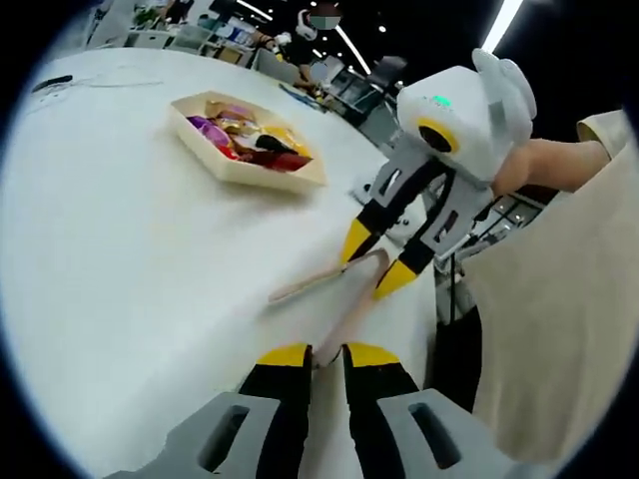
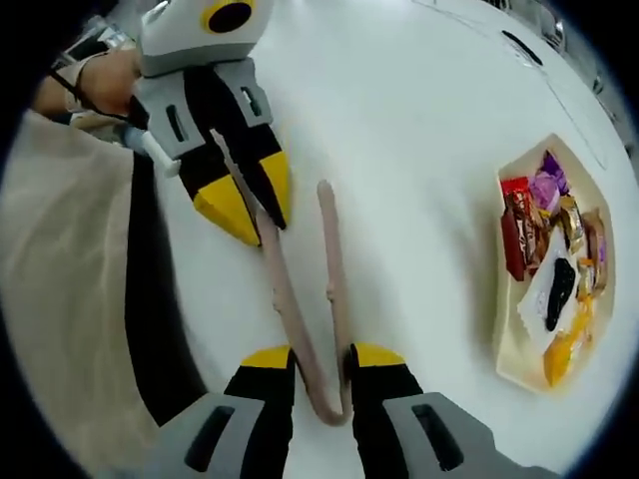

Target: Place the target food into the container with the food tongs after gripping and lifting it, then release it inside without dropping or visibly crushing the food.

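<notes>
Pale wooden food tongs (image 2: 337,269) lie low over the white table (image 2: 419,150), their two arms spread. My right gripper (image 2: 319,357) is shut on the tongs' bent hinge end. My left gripper (image 2: 252,205) comes in from the upper left and is shut on the tip of one arm. In the left gripper view my left gripper (image 1: 326,356) pinches that arm tip, while the tongs (image 1: 310,284) run up to my right gripper (image 1: 376,261). A hexagonal wooden tray (image 1: 260,178) holds several wrapped snacks (image 1: 250,135). In the right gripper view, the tray (image 2: 511,349) and snacks (image 2: 559,249) are off to the right, apart from the tongs.
A person's beige clothing (image 1: 559,329) stands at the table's edge, close to both grippers. A small dark object (image 1: 50,83) lies far off on the table. Desks and chairs (image 1: 339,75) stand beyond the table.
</notes>
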Action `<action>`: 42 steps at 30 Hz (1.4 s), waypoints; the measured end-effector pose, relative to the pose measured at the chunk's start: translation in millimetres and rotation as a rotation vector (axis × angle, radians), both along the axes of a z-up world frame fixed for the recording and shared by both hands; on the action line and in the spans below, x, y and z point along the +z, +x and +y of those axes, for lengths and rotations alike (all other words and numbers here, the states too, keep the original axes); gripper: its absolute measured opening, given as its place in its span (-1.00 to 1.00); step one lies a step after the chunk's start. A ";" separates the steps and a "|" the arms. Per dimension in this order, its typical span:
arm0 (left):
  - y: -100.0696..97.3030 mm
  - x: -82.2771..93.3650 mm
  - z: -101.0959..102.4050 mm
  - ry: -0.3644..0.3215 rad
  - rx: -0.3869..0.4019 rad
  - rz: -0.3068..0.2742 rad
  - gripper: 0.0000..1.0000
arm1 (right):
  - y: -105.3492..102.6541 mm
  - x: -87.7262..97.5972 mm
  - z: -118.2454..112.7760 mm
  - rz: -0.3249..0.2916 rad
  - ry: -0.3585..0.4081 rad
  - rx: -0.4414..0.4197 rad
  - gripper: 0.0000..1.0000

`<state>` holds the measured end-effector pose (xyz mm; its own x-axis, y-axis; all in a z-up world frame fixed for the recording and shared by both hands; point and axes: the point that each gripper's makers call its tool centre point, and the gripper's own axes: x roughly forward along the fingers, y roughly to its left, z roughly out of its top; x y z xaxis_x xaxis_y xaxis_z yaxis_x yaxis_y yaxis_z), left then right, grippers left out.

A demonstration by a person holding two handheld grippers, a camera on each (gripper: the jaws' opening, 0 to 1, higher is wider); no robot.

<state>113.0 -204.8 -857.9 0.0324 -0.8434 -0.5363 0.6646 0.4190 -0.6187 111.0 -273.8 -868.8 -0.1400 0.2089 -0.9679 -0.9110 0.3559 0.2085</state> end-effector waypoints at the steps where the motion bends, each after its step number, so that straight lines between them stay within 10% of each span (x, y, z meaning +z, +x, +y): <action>1: 0.0 0.5 0.0 -0.002 0.004 0.002 -0.78 | 0.3 0.2 0.2 -0.002 0.002 0.001 -0.58; 42: -3.1 4.0 20.3 0.056 0.011 -0.027 -0.61 | 0.4 4.7 -15.4 -0.058 -0.009 -0.086 -0.61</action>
